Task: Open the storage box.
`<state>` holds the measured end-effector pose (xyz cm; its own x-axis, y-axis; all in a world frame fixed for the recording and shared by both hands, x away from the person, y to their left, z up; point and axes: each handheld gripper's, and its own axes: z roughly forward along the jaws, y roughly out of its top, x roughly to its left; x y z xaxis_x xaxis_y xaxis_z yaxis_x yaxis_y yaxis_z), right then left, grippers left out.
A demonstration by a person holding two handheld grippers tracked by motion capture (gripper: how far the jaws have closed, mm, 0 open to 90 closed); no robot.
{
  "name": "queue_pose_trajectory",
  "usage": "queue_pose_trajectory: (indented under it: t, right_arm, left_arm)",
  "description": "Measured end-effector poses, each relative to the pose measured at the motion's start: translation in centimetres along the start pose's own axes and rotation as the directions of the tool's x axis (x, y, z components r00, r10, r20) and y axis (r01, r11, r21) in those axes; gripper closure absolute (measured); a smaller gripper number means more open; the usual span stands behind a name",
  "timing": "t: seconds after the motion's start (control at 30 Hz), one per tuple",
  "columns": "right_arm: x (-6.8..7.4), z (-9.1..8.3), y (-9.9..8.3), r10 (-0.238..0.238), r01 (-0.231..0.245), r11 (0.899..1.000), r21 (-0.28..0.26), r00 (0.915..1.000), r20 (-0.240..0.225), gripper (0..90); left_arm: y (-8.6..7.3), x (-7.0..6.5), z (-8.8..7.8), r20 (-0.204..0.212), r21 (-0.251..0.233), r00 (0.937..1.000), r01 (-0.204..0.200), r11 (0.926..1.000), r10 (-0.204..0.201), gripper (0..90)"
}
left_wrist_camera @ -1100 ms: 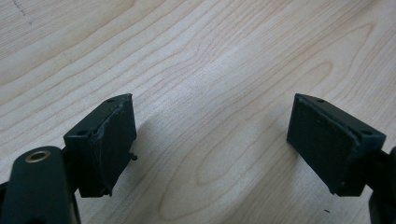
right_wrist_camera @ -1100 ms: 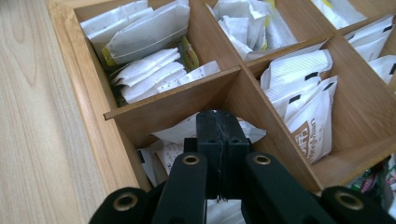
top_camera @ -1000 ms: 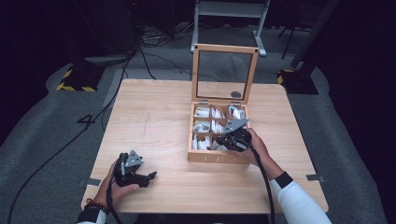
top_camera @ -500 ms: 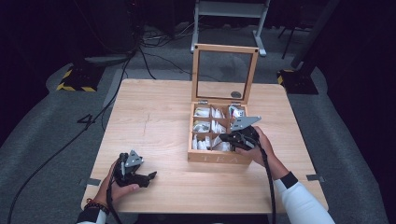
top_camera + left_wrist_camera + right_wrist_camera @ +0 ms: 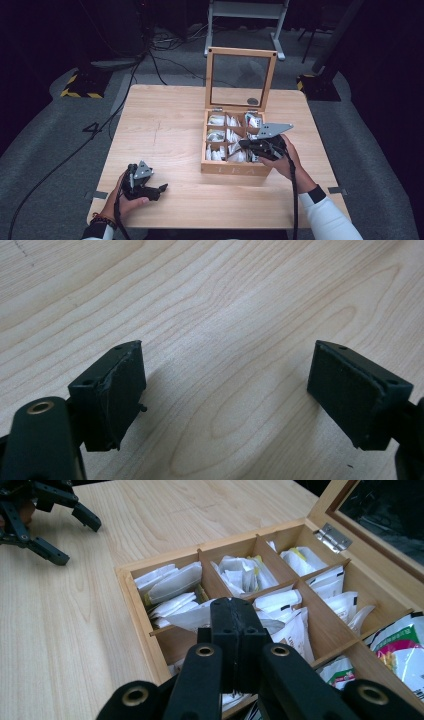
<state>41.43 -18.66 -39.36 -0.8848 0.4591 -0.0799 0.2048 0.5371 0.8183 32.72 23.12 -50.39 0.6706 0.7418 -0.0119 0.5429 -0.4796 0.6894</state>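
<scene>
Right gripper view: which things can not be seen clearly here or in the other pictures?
- Right gripper, right gripper view: its shut fingers hide whether they pinch a packet.
- Tea box, right gripper view: the frame's bottom and right edges cut off the nearest compartments.
- Tea packets, high view: too small to read.
- Left gripper, left gripper view: open over bare table.

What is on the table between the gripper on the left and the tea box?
Nothing. In the high view, only bare wooden table lies between the left gripper, resting open near the front edge, and the wooden tea box.
</scene>
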Motion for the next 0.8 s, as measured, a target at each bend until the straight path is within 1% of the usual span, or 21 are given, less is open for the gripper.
queue_pose_trajectory:
  t: [0.33, 0.63, 0.8]
  right_arm:
    - [0.9, -2.0, 0.3, -0.019, 0.018, 0.999, -0.051, 0.9996, -0.019, 90.0]
    - [1.8, -3.4, 0.1, -0.039, 0.036, 0.997, -0.074, 0.9984, -0.042, 90.0]
    - [2.3, -3.8, -0.2, -0.05, 0.046, 0.996, -0.072, 0.9972, -0.055, 90.0]
  left_arm:
    - [0.0, 0.0, 0.0, 0.001, -0.001, 1.0, 0.0, 1.0, 0.0, 16.0]
    - [0.0, 0.0, 0.0, 0.001, -0.002, 1.0, 0.0, 1.0, 0.0, 16.0]
    - [0.0, 0.0, 0.0, 0.001, -0.002, 1.0, 0.0, 1.0, 0.0, 16.1]
